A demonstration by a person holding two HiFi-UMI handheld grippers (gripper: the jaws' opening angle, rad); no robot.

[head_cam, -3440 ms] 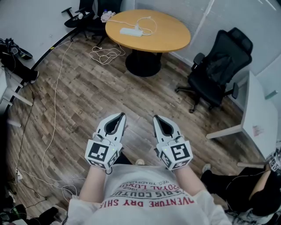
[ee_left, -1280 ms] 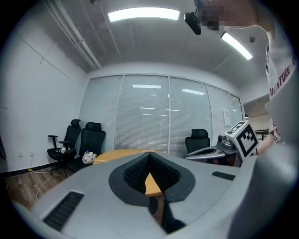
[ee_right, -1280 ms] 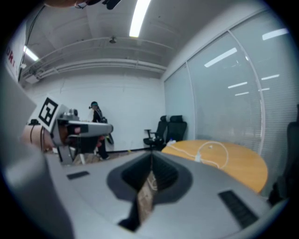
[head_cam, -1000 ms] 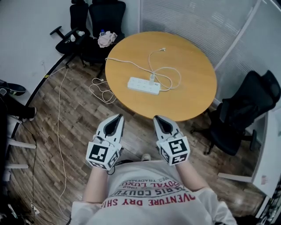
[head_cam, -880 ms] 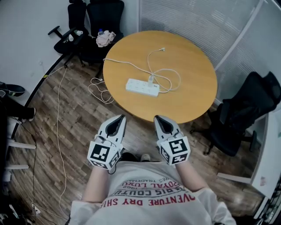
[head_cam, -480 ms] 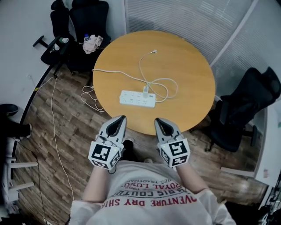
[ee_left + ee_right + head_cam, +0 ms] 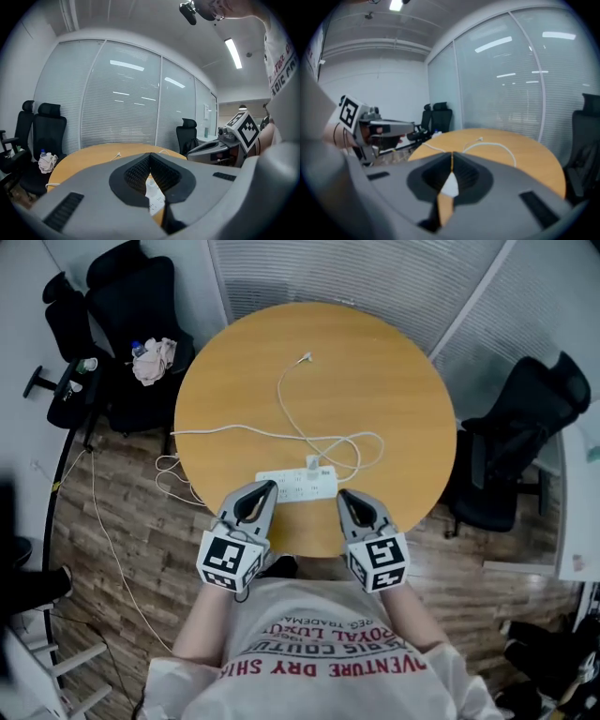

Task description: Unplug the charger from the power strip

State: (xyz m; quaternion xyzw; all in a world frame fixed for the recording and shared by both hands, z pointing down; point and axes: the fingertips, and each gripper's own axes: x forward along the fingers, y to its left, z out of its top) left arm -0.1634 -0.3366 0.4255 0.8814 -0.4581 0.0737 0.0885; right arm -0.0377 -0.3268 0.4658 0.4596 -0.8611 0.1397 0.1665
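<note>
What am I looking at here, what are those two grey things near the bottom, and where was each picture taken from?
There is no robot here. A person holds a tool in each hand: a hand-held gripper with two jaws. The top-down picture comes from a camera on the person's head. In it you see the left hand-held gripper and the right hand-held gripper. The other two pictures come from a camera riding on each gripper, looking along its jaws. Both pairs of jaws are shut and hold nothing. In front is a round table. On it lies a white power strip with a charger plugged in, and a cable trails from it. Black chairs stand around the table.
</note>
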